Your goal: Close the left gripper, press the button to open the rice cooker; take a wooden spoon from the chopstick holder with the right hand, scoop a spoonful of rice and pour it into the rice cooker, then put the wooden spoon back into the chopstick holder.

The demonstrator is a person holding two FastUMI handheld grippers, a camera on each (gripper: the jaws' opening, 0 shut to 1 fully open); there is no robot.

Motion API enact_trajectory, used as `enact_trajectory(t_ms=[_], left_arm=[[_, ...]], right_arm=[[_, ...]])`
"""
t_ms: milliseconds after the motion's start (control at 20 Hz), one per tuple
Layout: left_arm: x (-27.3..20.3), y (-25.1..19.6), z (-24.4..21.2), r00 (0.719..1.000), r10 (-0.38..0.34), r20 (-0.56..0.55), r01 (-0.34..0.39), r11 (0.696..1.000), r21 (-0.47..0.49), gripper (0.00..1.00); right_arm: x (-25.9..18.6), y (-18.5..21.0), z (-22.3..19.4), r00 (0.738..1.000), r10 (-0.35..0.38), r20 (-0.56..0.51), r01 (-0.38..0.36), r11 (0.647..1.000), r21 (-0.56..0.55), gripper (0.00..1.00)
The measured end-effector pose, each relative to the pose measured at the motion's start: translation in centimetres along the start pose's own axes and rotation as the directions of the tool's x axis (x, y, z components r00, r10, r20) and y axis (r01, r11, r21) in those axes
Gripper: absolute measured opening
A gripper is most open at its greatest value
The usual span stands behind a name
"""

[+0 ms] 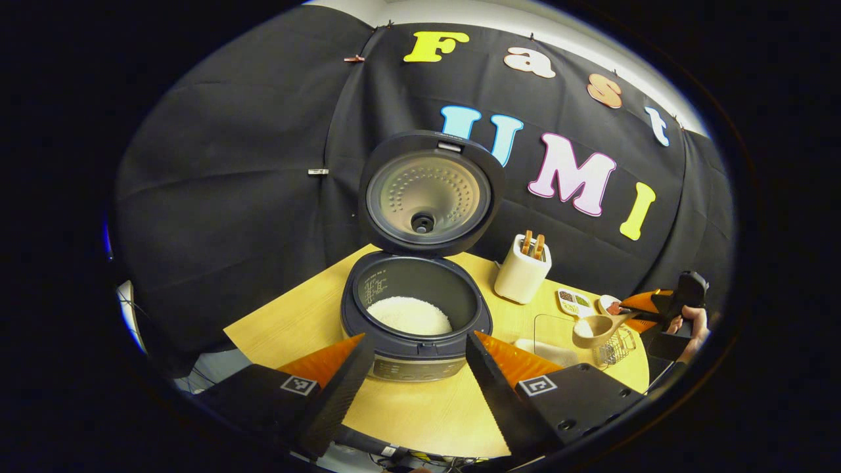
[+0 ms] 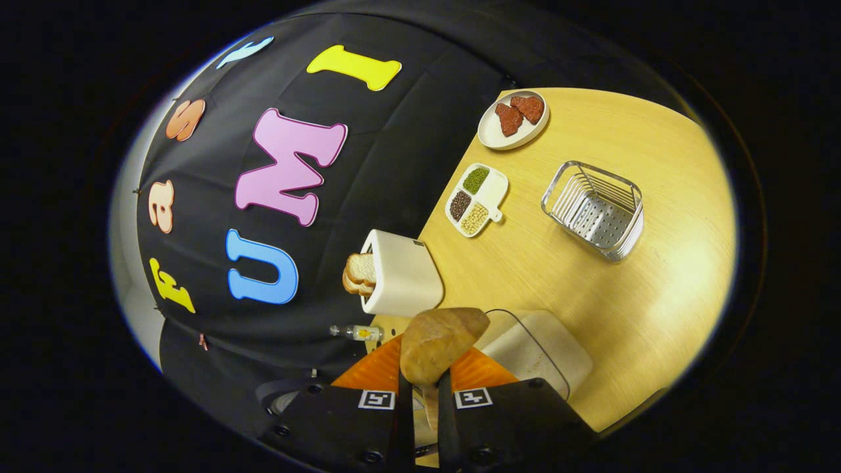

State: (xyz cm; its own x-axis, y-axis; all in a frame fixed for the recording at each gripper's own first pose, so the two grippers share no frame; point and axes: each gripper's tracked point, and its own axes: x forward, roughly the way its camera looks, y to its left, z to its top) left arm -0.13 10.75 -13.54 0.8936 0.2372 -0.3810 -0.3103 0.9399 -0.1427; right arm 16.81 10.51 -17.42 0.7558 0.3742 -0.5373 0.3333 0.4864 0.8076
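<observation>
Left gripper view: right hand-held gripper (image 1: 647,314) clamps pale wooden spoon (image 1: 594,328) beside open black rice cooker (image 1: 415,309), carrying rice; left hand-held gripper (image 1: 414,351) open, empty.

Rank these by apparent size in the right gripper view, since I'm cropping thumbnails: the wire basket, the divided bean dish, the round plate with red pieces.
1. wire basket, clearly largest.
2. and 3. divided bean dish and round plate look close in size; the plate lies farther off, so I won't rank them.
</observation>
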Motion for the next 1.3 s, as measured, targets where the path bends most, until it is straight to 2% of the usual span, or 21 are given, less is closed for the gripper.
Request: enact_trajectory(t_ms=[150,350,700,800,1000,1150,1250,1300], left_arm=[[0.5,0.5,0.7,1.0,-0.014,0.011,0.014,1.0,0.022,0.95],[0.1,1.7,1.2,0.999,-0.028,0.023,0.027,0.999,0.044,0.95],[-0.4,6.2,1.7,0.999,0.001,0.039,0.0,1.0,-0.016,0.95],[-0.4,7.7,1.5,0.999,0.015,0.034,-0.014,0.999,-0.037,0.92],[-0.3,10.1,1.3,0.999,0.039,0.027,-0.037,0.996,-0.075,0.95],[-0.2,11.7,1.4,0.998,0.057,0.028,-0.054,0.994,-0.09,0.95],[0.0,12.7,1.7,0.998,0.064,0.028,-0.061,0.993,-0.102,0.95],[0.0,13.2,1.9,0.997,0.067,0.029,-0.064,0.992,-0.109,0.92]], right_arm=[[-0.3,3.0,-1.3,0.999,0.05,-0.009,-0.05,0.998,0.038,0.18],[-0.1,7.0,-4.3,0.994,0.108,-0.037,-0.106,0.994,0.031,0.18],[2.1,12.1,-11.9,0.98,0.155,-0.125,-0.156,0.988,0.003,0.18],[2.9,13.1,-14.2,0.977,0.155,-0.147,-0.161,0.987,-0.024,0.18],[4.5,15.7,-18.3,0.968,0.172,-0.181,-0.196,0.973,-0.124,0.18],[5.7,17.6,-20.5,0.967,0.178,-0.18,-0.223,0.934,-0.279,0.18],[6.4,18.6,-22.0,0.968,0.188,-0.166,-0.241,0.883,-0.403,0.18],[6.7,18.9,-22.8,0.968,0.195,-0.16,-0.248,0.855,-0.455,0.18]])
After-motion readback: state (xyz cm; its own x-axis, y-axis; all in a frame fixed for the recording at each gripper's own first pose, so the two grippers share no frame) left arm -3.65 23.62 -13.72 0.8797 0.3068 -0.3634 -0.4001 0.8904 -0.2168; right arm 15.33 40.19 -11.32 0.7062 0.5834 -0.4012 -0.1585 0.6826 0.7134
